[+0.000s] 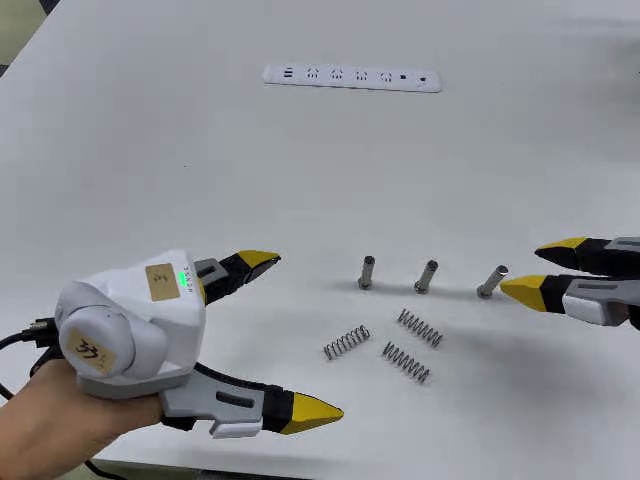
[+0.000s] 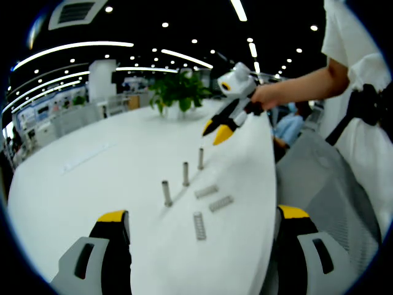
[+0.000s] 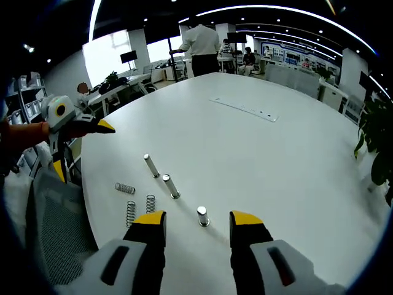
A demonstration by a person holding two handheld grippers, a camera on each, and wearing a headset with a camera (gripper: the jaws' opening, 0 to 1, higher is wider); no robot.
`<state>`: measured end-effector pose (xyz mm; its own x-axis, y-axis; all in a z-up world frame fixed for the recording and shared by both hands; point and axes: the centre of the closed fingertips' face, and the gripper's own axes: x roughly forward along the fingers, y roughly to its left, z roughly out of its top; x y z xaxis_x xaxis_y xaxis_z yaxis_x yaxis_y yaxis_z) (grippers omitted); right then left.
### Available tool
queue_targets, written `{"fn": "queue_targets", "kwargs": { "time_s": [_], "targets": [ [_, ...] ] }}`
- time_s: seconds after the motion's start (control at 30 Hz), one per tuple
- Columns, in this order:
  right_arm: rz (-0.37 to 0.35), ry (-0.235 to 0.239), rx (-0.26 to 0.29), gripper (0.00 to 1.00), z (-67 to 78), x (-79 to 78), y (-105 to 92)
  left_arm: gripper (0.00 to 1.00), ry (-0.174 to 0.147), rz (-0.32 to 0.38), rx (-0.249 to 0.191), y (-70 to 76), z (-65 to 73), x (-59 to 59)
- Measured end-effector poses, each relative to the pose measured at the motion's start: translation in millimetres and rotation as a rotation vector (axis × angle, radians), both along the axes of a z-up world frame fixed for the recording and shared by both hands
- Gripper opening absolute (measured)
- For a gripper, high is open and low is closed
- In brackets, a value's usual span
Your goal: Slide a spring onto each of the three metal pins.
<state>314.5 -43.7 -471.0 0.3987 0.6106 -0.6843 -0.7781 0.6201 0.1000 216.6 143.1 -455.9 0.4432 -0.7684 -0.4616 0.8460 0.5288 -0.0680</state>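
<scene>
Three short metal pins stand upright in a row on the white table: left pin [image 1: 367, 271], middle pin [image 1: 427, 276], right pin [image 1: 492, 281]. Three loose springs [image 1: 346, 342] [image 1: 420, 328] [image 1: 406, 362] lie flat just in front of them. My left gripper [image 1: 290, 335] is wide open at the near left, well short of the springs [image 2: 198, 225]. My right gripper [image 1: 535, 268] is open at the right edge, its tips just right of the right pin. In the right gripper view that pin [image 3: 202, 216] stands between the open right gripper's [image 3: 198, 218] tips, untouched.
A white power strip [image 1: 350, 77] lies at the far side of the table. The table's near edge runs just below the left gripper. A grey mesh chair [image 2: 319, 166] stands beside the table. People stand in the background of the right gripper view.
</scene>
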Motion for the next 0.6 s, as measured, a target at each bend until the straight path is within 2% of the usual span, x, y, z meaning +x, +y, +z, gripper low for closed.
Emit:
{"fn": "queue_targets", "kwargs": {
  "time_s": [0.3,0.6],
  "targets": [
    [0.048,-0.013,0.024,0.6,5.0,-17.6,-10.5,1.0,-0.006,-0.008,0.015,0.2,3.3,0.0],
    [0.11,-0.024,0.042,0.77,4.7,-38.3,-19.5,1.0,0.001,-0.01,0.044,2.3,2.7,-0.2]
  ]
}}
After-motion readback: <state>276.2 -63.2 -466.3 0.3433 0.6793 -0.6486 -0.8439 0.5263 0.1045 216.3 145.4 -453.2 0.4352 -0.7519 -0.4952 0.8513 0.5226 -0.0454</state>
